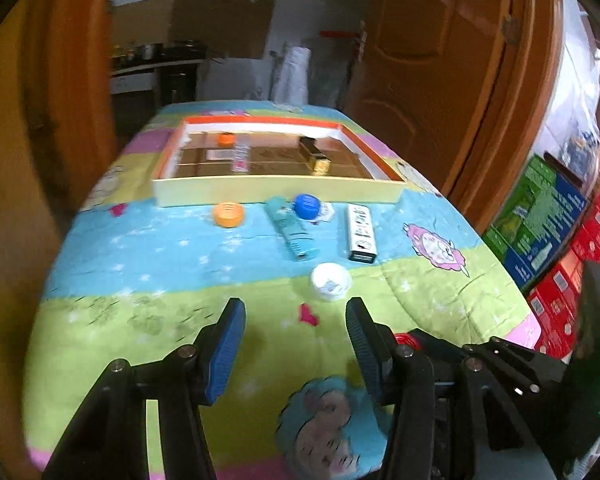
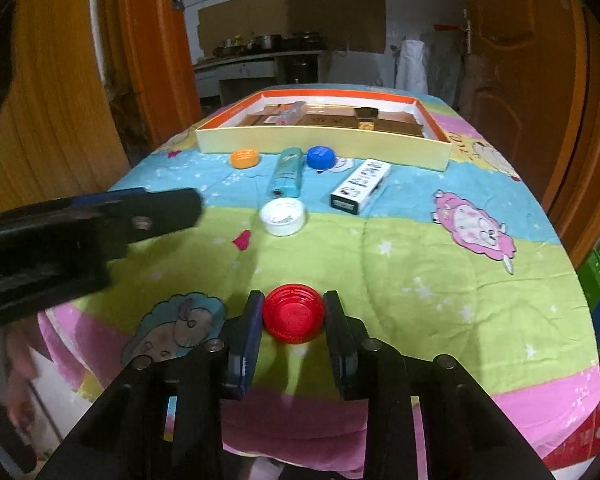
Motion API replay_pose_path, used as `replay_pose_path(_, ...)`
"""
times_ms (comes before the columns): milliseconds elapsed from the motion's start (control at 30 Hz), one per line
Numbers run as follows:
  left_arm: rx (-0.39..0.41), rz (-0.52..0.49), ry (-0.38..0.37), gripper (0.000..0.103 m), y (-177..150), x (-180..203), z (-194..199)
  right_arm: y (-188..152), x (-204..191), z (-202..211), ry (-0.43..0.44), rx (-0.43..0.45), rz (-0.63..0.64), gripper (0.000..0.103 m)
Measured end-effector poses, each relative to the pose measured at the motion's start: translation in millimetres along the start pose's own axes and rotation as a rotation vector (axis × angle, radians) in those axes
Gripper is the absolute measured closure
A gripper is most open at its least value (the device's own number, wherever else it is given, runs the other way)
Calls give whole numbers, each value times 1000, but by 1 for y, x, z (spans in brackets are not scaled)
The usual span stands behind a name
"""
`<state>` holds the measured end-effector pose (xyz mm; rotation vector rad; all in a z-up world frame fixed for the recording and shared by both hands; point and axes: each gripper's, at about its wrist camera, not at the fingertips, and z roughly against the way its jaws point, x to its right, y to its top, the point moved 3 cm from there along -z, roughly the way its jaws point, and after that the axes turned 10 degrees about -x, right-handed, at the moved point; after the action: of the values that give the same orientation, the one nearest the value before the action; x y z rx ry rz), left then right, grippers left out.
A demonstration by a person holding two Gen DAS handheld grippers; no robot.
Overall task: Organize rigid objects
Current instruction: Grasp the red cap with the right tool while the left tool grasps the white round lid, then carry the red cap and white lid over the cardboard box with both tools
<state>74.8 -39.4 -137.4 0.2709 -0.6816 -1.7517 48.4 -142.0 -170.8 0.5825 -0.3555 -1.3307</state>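
1. Right hand-held gripper [image 2: 293, 316] had its two blue-padded fingers closed against the sides of a round red ribbed plastic bottle cap [image 2: 293, 314], held above the near part of the counter [image 2: 420, 280], which was covered by a striped cartoon-print cloth.
2. Left hand-held gripper [image 1: 296, 320] stood wide open and held nothing; it hovered just short of a white plastic bottle cap [image 1: 331, 280].
3. At the far end of the counter lay a shallow cardboard tray with an orange rim and pale yellow walls [image 2: 320, 142]. It already held a small orange cap [image 1: 225, 138], a clear bottle-like item [image 1: 241, 155] and a dark gold-ended box [image 1: 315, 155].
4. Loose items between tray and grippers were an orange plastic cap [image 2: 244, 158], a teal lighter-shaped tube [image 2: 286, 172], a blue plastic cap [image 2: 321, 157] and a white printed rectangular box [image 2: 361, 186].
5. Step in hand, as judged: carrying the red cap toward the tray, with sorting partly done.
6. Next move would call for a forward reach over the loose items, clearing the tray's near wall before release.
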Motion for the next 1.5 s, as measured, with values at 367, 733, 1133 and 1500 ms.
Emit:
replay_pose_path(367,-87,-59,59,51,16,25,-59,-3,37,5,-26,15,-52,72)
replay_pose_path(733,-66,-18,86,73,20,16,-59,-3,44,5,-9,17,-71,72)
replay_pose_path(1133,-55,-2,87,73,22,14,-45,6,45,6,9,23,-85,72)
replay_pose_path(1500,-24,36,71,73,33,4,-25,27,46,4,28,26,-100,72)
